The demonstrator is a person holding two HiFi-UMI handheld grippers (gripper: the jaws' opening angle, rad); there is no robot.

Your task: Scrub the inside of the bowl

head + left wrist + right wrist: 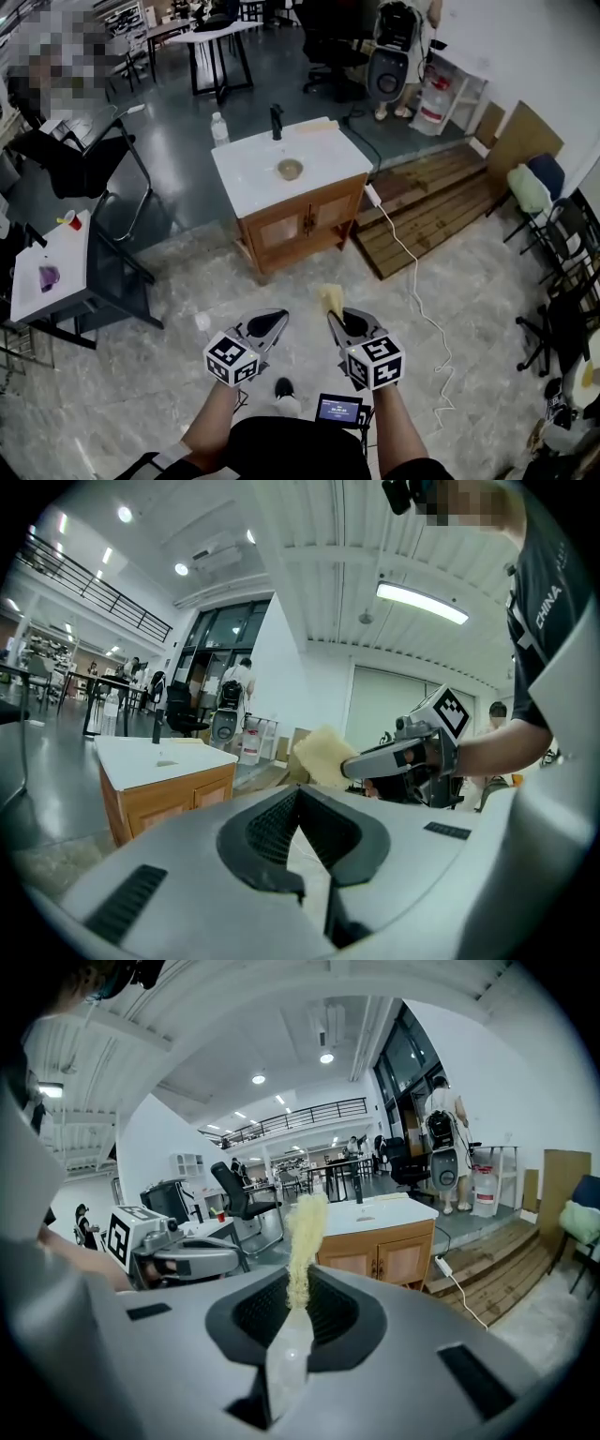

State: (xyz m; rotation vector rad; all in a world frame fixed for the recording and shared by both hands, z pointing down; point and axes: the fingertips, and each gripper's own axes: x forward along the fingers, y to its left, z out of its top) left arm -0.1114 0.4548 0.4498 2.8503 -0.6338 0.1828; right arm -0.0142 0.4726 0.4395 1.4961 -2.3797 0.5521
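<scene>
A small brownish bowl [290,169] sits on the white top of a wooden cabinet [251,178], well ahead of me across the floor. My right gripper [333,317] is shut on a yellow sponge [329,298], which sticks up edge-on between its jaws in the right gripper view [305,1237]. My left gripper [279,319] is shut with nothing in it, its jaws meeting in a point [300,794]. Both grippers are held side by side at waist height, far from the cabinet. In the left gripper view the sponge [323,757] shows beyond my left jaws.
A black faucet [277,120] and a water bottle [219,127] stand at the back of the cabinet top. A white cable [412,272] runs over the floor by wooden pallets [441,206]. A white side table [52,262] stands at left and chairs [553,319] at right.
</scene>
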